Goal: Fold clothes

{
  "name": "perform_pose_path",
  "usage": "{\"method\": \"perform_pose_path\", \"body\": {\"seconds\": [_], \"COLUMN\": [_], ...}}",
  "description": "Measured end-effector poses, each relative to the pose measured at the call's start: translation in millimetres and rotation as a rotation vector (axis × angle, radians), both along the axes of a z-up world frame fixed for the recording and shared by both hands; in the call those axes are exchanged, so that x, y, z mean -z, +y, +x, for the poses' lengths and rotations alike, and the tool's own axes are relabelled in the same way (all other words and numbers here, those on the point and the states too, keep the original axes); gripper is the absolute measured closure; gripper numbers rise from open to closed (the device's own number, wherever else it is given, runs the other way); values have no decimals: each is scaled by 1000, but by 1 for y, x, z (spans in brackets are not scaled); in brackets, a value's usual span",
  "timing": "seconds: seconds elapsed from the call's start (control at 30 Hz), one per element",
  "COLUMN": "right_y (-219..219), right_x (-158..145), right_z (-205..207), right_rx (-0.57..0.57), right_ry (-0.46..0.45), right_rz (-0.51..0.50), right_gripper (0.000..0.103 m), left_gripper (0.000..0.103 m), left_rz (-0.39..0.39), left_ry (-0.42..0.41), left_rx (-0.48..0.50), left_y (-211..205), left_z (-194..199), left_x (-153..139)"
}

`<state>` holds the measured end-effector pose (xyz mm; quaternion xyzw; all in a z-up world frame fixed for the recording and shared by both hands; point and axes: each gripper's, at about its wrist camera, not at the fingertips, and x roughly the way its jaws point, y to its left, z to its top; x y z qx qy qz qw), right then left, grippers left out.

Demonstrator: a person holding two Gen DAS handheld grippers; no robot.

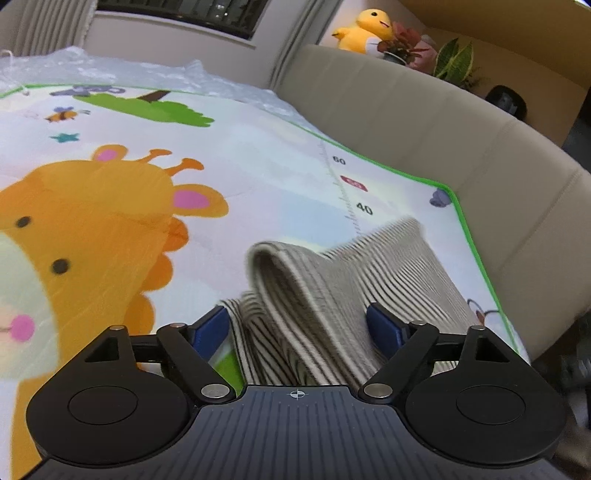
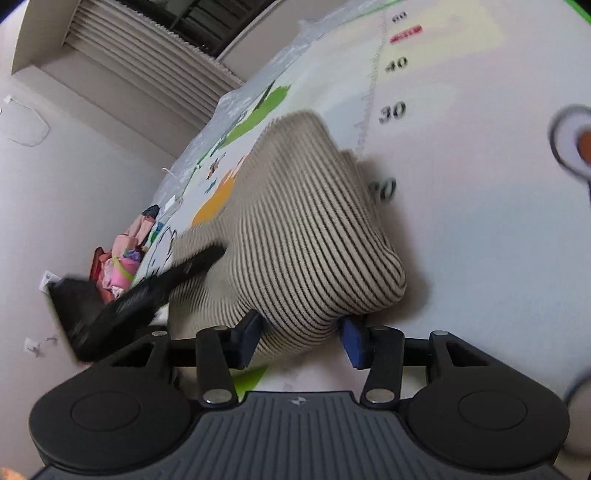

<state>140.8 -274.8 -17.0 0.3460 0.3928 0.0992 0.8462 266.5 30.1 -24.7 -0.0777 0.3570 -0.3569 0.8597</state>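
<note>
Left gripper (image 1: 301, 325): your blue pads (image 1: 210, 328) stand apart; a raised fold of the striped garment (image 1: 332, 280) lies between them, neither pad visibly pressing it.
Right gripper (image 2: 301, 341): your two pads sit against either side of a bulging roll of the same cloth, clamped on it.
Striped garment: beige ribbed knit with thin dark stripes, bunched in rounded folds on the play mat (image 1: 147, 206), near its green-edged corner and beside the printed ruler scale (image 1: 347, 192).
Surface: a glossy mat printed with an orange giraffe (image 1: 74, 229), a tree, a bee and a star; crinkled clear plastic sheet (image 1: 110, 70) beyond its far edge.
Room: a padded beige sofa back (image 1: 424, 122) curves along the mat's right side; a yellow plush toy (image 1: 364, 33) and potted plants (image 1: 454, 62) stand behind it; pleated curtains (image 2: 147, 74) hang by the pale wall.
Hard to make out: in the right wrist view a blurred black shape (image 2: 147, 291) crosses the cloth; a heap of pink items (image 2: 122, 262) lies at the mat's far end, too small to identify.
</note>
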Motion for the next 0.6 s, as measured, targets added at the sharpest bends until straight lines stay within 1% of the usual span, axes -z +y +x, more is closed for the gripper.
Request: {"method": "perform_pose_path", "body": {"seconds": [0.1,0.17,0.23,0.3,0.37,0.43,0.5,0.53,0.57,0.6], "right_y": [0,-1,-3,-1,4,10,16,18,19,21], "right_x": [-8,-14,-17,-18,-23,-27,-33,-35,-36,-36], "right_z": [24,43,66,86,97,107,103,98,92,83], "right_rx": [-10,-14,-13,-14,-20,-26,-37,-42,-49,-60], "right_ry": [-50,-73,-87,-103,-132,-161,-185,-201,-218,-237], "right_rz": [-121,-173,-221,-269,-350,-430,-486,-503,-514,-524], "right_gripper": [56,56,56,56,54,51,49,46,36,30], "left_gripper": [18,19,19,18,18,18,15,14,12,12], "left_rz": [13,13,-1,15,34,49,44,39,41,51], "left_ry": [2,6,18,19,20,-5,-41,-62,-80,-98], "left_rx": [-1,5,49,112,191,211,178,138,99,55], "left_y": [5,7,2,-8,-18,-19,-8,1,8,15], "left_z": [-15,-26,-41,-56,-72,-82,-83,-80,-77,-74], "left_x": [-5,-8,-10,-10,-8,-11,-22,-29,-35,-40]}}
